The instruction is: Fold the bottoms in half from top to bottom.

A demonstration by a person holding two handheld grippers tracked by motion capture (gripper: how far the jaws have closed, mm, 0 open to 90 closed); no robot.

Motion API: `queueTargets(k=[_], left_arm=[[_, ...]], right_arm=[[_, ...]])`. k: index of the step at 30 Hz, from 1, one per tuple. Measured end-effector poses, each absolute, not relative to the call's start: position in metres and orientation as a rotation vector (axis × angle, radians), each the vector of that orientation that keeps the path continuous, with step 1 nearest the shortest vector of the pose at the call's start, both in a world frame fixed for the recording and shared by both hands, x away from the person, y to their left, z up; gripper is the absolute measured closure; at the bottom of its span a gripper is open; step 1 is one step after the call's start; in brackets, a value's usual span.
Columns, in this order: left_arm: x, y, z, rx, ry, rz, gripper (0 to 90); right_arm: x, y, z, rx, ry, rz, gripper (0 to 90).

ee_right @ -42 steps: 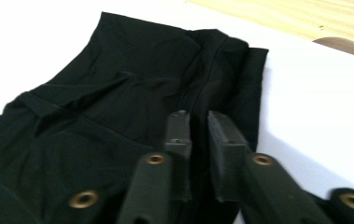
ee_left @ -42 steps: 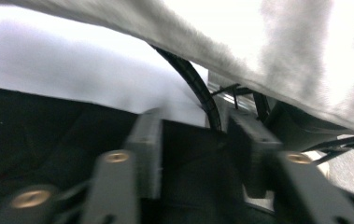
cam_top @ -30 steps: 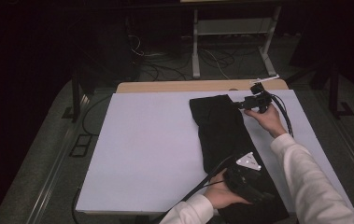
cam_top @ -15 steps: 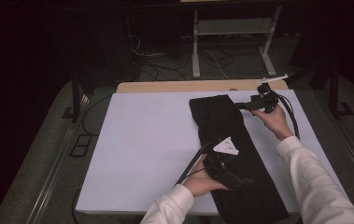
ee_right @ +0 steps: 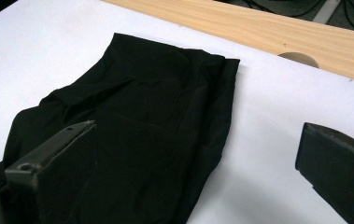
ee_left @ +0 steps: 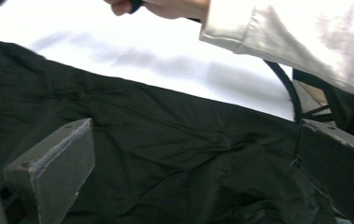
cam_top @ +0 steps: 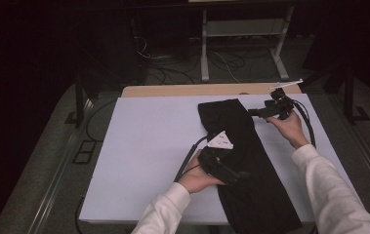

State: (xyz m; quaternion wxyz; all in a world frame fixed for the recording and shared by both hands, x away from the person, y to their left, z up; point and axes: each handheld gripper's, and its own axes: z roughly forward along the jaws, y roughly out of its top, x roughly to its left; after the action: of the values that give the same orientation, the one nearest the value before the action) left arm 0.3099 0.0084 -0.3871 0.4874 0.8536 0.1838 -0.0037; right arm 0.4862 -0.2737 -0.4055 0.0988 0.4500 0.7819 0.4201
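Both grippers stand wide open, holding nothing: left gripper (cam_top: 238, 176) low over the middle of the black cloth (cam_top: 243, 161), right gripper (cam_top: 256, 112) beside its far edge. Cloth lies lengthwise on the white table (cam_top: 143, 146), right of centre; judged soft, light, limp, best pinched at an edge or corner. Forearms reach in from the near side.

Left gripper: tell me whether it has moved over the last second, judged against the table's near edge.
Yes. The left gripper has moved away from the white table's near edge and leftward, up along the black garment.
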Motion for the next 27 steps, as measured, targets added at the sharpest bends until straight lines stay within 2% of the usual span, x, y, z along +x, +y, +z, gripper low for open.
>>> queueTargets(k=[14,27], left_arm=[[0.333,0.036,-0.376,2.068,0.525,0.049,0.0],[0.354,0.05,-0.358,2.068,0.528,0.097,0.0]], right_arm=[[0.483,-0.272,-0.41,1.322,2.326,1.257,0.0],[0.481,-0.27,-0.411,1.316,2.348,1.27,0.0]])
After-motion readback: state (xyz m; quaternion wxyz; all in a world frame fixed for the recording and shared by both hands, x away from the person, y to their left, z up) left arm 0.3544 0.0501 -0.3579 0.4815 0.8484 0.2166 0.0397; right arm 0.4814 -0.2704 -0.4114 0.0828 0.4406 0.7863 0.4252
